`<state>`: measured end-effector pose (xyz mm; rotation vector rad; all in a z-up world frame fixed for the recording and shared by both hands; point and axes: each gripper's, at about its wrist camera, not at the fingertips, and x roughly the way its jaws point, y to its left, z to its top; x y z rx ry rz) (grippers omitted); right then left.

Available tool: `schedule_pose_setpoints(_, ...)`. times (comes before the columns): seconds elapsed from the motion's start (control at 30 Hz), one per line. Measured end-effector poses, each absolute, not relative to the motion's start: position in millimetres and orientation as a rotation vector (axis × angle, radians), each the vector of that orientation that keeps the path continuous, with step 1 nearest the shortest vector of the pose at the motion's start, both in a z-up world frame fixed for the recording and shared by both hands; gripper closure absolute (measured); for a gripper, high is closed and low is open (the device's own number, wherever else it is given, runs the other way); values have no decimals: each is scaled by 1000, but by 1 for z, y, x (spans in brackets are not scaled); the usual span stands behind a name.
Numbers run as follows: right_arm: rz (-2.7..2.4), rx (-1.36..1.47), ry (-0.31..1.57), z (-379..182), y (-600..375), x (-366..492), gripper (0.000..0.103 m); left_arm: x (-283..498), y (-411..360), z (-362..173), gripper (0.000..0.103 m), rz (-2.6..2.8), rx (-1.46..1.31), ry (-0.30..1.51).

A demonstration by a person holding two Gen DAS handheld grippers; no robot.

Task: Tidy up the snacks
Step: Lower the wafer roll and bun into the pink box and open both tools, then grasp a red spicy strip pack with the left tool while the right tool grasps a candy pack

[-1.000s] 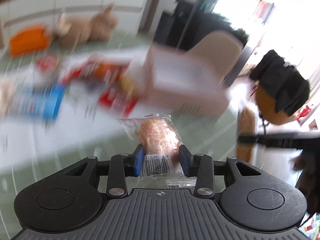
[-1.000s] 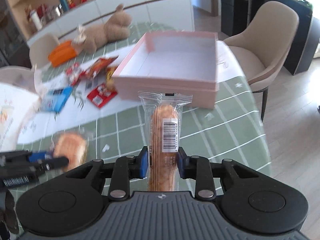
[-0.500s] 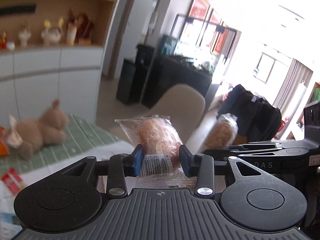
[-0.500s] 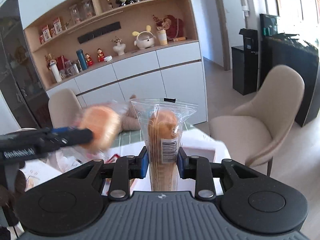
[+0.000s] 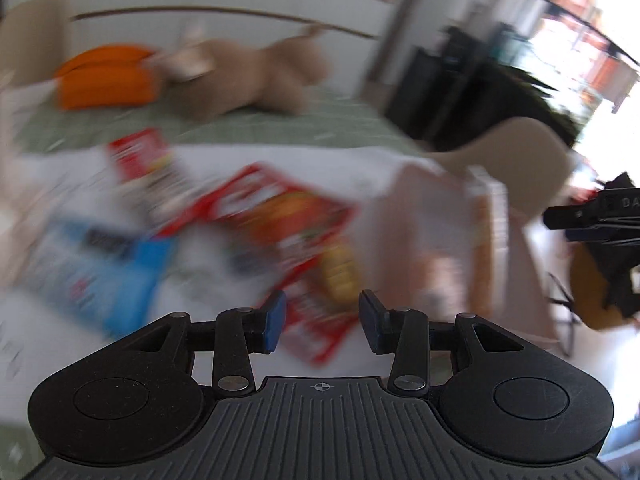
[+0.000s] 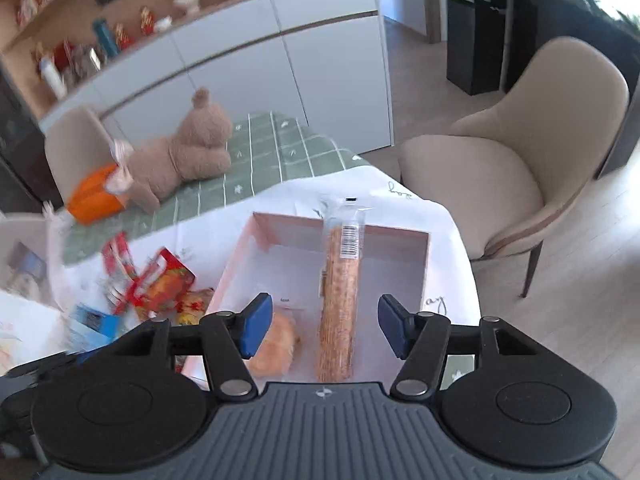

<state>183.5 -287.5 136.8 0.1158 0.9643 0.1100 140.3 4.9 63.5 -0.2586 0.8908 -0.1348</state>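
a second ago a wrapped snack was pinched in each gripper; now both are let go. the right gripper [image 6: 324, 326] is seen with jaws opening wide, and the long wrapped bread stick [image 6: 338, 300] lies between them untouched, inside the pink box [image 6: 424, 264], beside the round bun [image 6: 276, 346]. the left gripper [image 5: 322, 318] is held partly open with nothing in it, over the loose red packets [image 5: 280, 216] and blue packet [image 5: 104, 268] on the table, much blurred. two snacks are judged stowed; the loose packets are left to be gathered.
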Motion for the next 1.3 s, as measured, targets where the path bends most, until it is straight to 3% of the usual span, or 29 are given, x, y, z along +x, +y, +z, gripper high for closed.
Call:
schedule_pose_setpoints(0.17,12,-13,960,108,-240,206,44,119,60,70,59,-10,-255,872)
schedule_pose_setpoints(0.23,-94,-128,898,92,-233,217,49,117,78,71,59,20,-280,866)
schedule_pose_setpoints(0.27,-138,-160,884,83,-234,221,54,116,86,70,59,35,-293,863)
schedule_pose_setpoints(0.33,-125,-68,942,67,-253,227,88,115,97,68,59,56,-315,862)
schedule_pose_setpoints(0.43,14,56,969,66,-264,209,89,114,99,63,59,61,-340,866)
schedule_pose_setpoints(0.67,151,-65,1014,71,-238,194,89,109,77,56,59,5,-321,894)
schedule_pose_setpoints(0.7,133,-86,996,76,-234,193,88,108,77,56,59,13,-313,895)
schedule_pose_setpoints(0.77,162,-108,947,91,-221,191,76,107,78,55,59,47,-297,899)
schedule_pose_setpoints(0.83,203,-96,916,102,-204,193,33,106,83,53,59,77,-288,906)
schedule_pose_setpoints(0.87,230,-84,901,106,-191,197,27,106,87,52,59,94,-288,907)
schedule_pose_setpoints(1.1,384,7,984,85,-76,261,23,112,131,54,59,239,-337,914)
schedule_pose_setpoints(1.3,459,-77,1030,38,51,313,23,99,150,44,59,289,-370,943)
